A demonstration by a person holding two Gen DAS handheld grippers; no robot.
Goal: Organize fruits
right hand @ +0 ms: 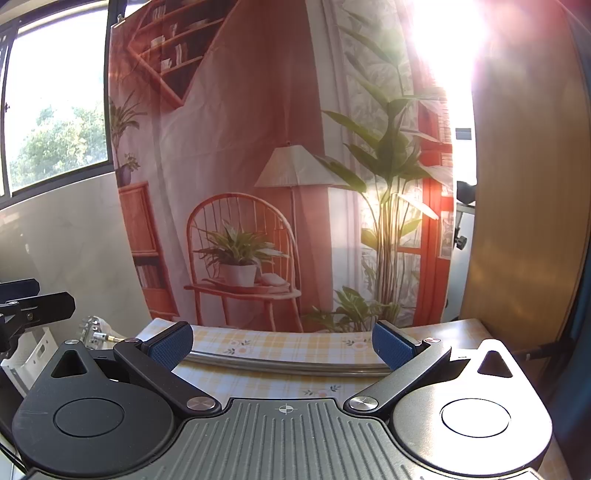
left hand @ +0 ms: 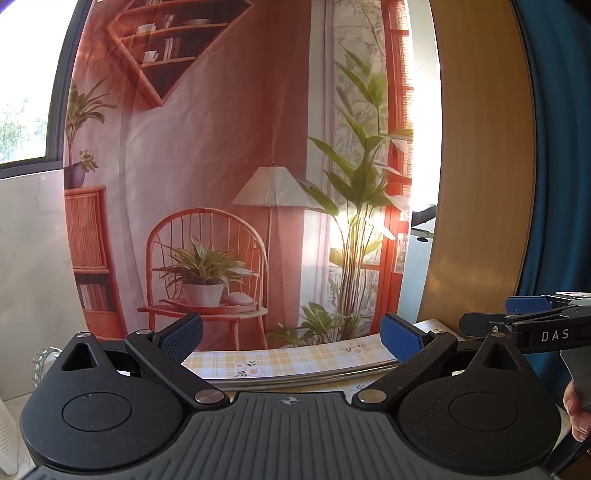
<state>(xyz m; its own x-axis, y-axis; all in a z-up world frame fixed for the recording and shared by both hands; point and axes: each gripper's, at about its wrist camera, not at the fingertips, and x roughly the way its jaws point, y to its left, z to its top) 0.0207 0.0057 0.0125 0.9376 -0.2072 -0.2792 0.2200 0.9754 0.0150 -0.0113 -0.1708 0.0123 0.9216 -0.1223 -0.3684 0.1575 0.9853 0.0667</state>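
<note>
Two tools held level above the near edge of the tabletop (right hand: pixel 266 345), both aimed at the far printed backdrop (left hand: pixel 221 147) instead of at the work surface. The left tool (left hand: pixel 291 338) stands with its blue pads wide apart and nothing between them; the right tool (right hand: pixel 282 341) is likewise spread wide and empty. In the left wrist view the right tool appears again at the right edge, with part of a hand (left hand: pixel 578 410) beside it. No fruit shows in either view, so where the fruit lies cannot be told; it is probably below or nearer than the cameras look. A curved metal rim (right hand: pixel 288 363), perhaps a tray or bowl edge, crosses the yellow checked cloth just beyond both sets of pads. Hazards, as judged: strong sunlight (right hand: pixel 447 33) at the upper right washes out that side, so a reach there could misjudge an edge; lowering either tool blind could strike the metal rim or knock unseen fruit; the two tools sit near each other and could collide if swung inward. Count: tools, two; metal rims, one; hands seen, one in part; fruit, none visible.
</note>
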